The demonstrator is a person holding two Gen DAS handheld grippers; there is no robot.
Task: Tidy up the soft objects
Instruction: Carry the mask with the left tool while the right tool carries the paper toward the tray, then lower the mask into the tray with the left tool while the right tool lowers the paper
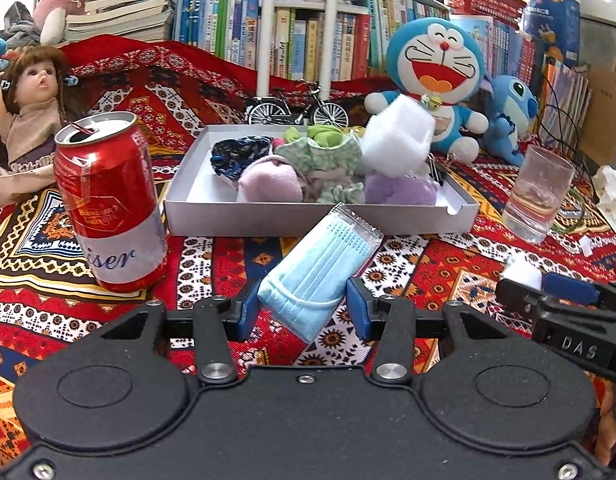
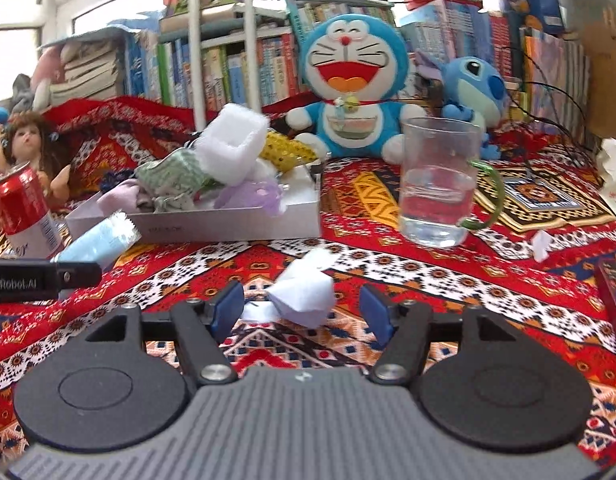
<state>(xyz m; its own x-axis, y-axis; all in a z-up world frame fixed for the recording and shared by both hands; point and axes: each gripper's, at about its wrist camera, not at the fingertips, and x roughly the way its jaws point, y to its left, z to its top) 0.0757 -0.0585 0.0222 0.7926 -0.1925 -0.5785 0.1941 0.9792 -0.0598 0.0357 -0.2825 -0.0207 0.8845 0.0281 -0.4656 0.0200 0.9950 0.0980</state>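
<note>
A sealed pack of blue face masks [image 1: 319,264] lies tilted, its far end against the front wall of a shallow grey box [image 1: 308,220]. My left gripper [image 1: 304,308] is shut on its near end. The box [image 2: 228,224] holds several soft cloths and scrunchies. A white foam block [image 1: 399,140] shows blurred on top of the pile, also visible as the foam block [image 2: 232,144] in the right wrist view. My right gripper [image 2: 300,312] stands open. A crumpled white tissue [image 2: 304,296] lies on the patterned cloth between its fingers, touching neither pad.
A red drink can [image 1: 108,200] stands left of the box and a glass of water [image 2: 435,184] right of it. Behind are a model bicycle [image 1: 296,110], a doll [image 1: 28,112], two blue plush toys [image 1: 435,64] and shelves of books.
</note>
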